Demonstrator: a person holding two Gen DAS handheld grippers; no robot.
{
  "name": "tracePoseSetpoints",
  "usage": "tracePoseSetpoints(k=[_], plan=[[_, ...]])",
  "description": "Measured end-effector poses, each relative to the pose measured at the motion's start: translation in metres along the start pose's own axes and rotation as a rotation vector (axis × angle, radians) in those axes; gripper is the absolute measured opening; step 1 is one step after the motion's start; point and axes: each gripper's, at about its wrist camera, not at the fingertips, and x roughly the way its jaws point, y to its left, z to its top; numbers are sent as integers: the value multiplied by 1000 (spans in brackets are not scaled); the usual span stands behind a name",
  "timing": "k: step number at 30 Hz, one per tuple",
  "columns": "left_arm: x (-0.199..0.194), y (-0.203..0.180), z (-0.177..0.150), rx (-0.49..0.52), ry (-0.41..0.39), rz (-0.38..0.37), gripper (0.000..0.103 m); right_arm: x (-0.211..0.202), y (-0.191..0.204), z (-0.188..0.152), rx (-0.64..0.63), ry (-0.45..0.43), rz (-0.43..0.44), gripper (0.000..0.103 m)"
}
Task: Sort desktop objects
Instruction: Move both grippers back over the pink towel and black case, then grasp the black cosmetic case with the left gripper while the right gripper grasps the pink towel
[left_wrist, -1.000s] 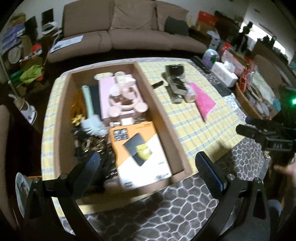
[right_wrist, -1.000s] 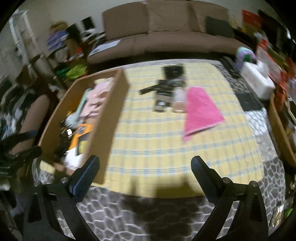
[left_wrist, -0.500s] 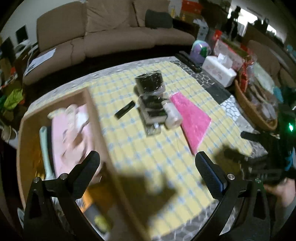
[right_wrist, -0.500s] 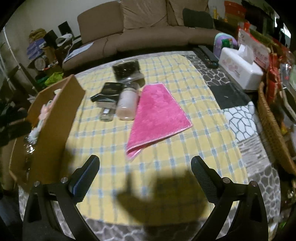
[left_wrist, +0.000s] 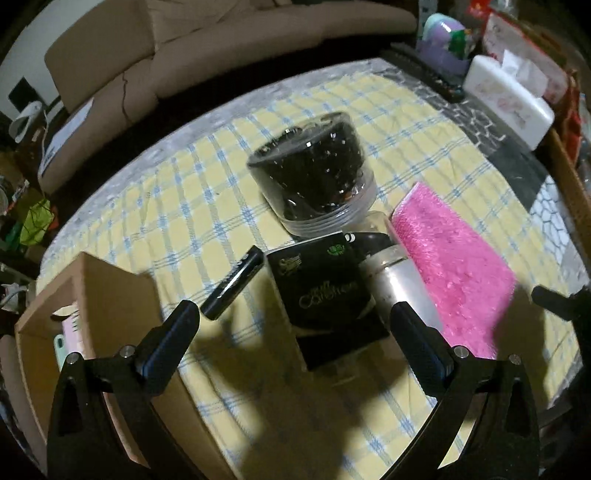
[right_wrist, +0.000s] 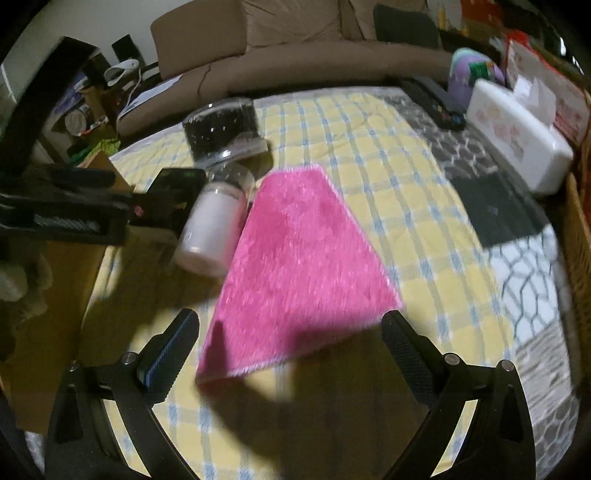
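My left gripper (left_wrist: 295, 314) is open and empty, hovering just above a black box (left_wrist: 325, 291) on the yellow checked tablecloth. Beside the box lie a slim black stick (left_wrist: 236, 282), a pale pink jar on its side (left_wrist: 402, 280) and a clear tub of dark contents (left_wrist: 314, 177). A pink cloth (left_wrist: 454, 266) lies to the right. My right gripper (right_wrist: 291, 328) is open and empty over the near end of the pink cloth (right_wrist: 299, 258). The jar (right_wrist: 214, 225), tub (right_wrist: 225, 129) and black box (right_wrist: 173, 192) show to its left.
A cardboard box (left_wrist: 110, 302) of sorted items stands at the left edge of the table. A white tissue box (right_wrist: 517, 136), a purple container (right_wrist: 472, 70) and a remote (right_wrist: 432, 99) are at the far right. A wicker basket (right_wrist: 580, 229) is right. A sofa is behind.
Both grippers have moved forward and lower. The left swung right from over the cardboard box to the black box. The right closed in on the pink cloth. Both stayed open.
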Motion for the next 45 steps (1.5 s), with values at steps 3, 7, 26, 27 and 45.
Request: tracePoseSetpoints(k=[3, 7, 26, 27, 45], plan=[[6, 1, 0, -30, -1, -59, 103, 9, -2, 2, 14, 9, 20, 101], [10, -9, 1, -10, -17, -70, 103, 25, 4, -1, -3, 44, 21, 101], [25, 13, -12, -43, 52, -77, 76, 23, 8, -9, -41, 52, -4, 52], [26, 10, -12, -27, 49, -70, 64, 23, 9, -9, -43, 50, -4, 48], [-114, 89, -69, -105, -116, -317, 25, -112, 19, 15, 151, -190, 338, 10]])
